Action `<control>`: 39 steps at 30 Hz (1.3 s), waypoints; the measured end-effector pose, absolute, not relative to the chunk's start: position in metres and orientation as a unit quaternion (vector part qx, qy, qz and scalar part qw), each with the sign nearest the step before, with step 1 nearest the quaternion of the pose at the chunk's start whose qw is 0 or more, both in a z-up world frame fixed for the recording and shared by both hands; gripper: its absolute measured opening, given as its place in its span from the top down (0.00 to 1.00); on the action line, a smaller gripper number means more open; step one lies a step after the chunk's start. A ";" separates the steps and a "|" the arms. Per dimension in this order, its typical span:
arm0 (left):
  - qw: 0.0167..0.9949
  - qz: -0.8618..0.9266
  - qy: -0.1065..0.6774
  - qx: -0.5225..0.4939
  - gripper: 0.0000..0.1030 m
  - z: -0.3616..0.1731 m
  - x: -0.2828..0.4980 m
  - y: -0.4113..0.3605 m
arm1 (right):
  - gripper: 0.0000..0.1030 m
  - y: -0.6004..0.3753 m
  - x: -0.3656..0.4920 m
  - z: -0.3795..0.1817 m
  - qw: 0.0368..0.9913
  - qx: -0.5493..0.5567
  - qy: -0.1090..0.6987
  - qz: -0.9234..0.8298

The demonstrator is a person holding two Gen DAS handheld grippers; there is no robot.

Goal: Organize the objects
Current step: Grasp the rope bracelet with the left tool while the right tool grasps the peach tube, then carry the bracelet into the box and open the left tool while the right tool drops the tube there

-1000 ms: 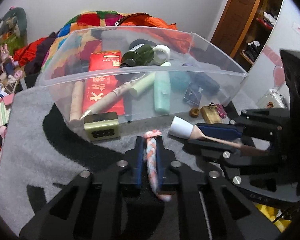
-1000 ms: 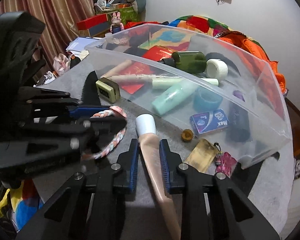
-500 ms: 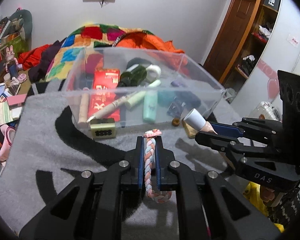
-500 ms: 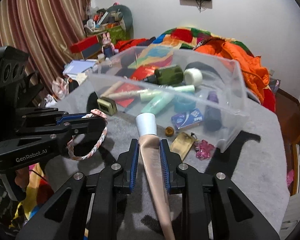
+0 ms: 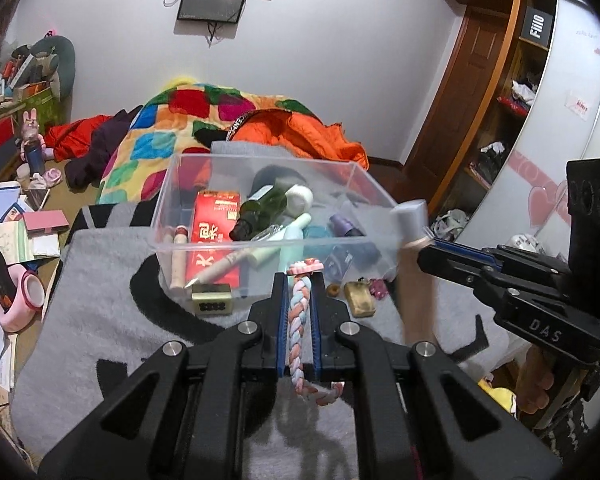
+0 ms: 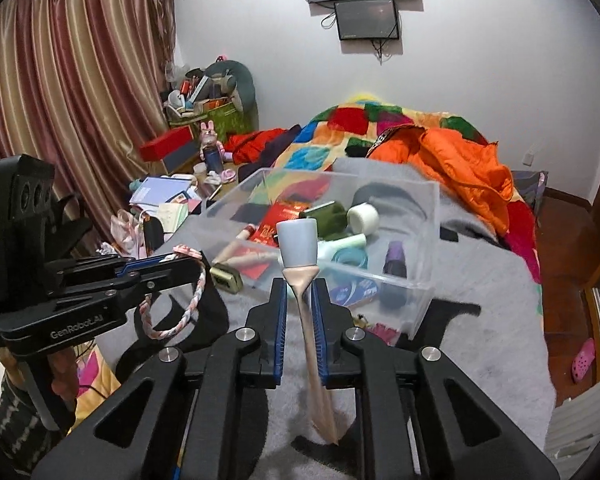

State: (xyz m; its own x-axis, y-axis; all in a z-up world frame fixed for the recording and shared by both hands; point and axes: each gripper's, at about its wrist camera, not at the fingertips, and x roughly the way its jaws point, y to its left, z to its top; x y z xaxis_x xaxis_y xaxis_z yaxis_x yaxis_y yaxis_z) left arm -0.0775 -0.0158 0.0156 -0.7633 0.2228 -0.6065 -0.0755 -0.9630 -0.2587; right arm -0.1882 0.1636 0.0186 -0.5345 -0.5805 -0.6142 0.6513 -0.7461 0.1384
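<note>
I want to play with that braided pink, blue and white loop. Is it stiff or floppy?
Probably floppy: the braided pink, blue and white loop droops below the left hand-held gripper in a slack curve. Likely light, since a pinch on one short stretch carries it. It looks soft, so it should not break.

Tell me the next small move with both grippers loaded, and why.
Probably carry the right gripper forward over the clear bin before releasing. It is shut on the beige tube, the left gripper on the braided band, and both hang short of the bin's near wall.
</note>
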 end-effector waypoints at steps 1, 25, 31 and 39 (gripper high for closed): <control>0.081 0.933 -0.110 -0.332 0.91 0.018 -0.077 -0.016 | 0.90 0.164 -0.189 0.019 0.349 0.328 0.054 -0.876; 0.051 0.918 -0.158 -0.359 0.91 -0.020 -0.058 -0.058 | 0.54 0.083 -0.207 -0.051 0.361 0.390 0.192 -0.825; 0.050 0.915 -0.165 -0.364 0.91 -0.027 -0.055 -0.066 | 0.60 0.064 -0.220 -0.077 0.355 0.427 0.219 -0.802; 0.059 0.918 -0.167 -0.354 0.91 -0.020 -0.062 -0.064 | 0.72 0.080 -0.204 -0.058 0.368 0.402 0.193 -0.816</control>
State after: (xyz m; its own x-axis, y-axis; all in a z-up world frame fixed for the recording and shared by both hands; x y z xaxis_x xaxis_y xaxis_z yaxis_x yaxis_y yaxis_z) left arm -0.0618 -0.0642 -0.0197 -0.7425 0.2262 -0.6305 0.0105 -0.9372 -0.3486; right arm -0.2035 0.0797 -0.0578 -0.4055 -0.4459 -0.7980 0.7559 -0.6544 -0.0184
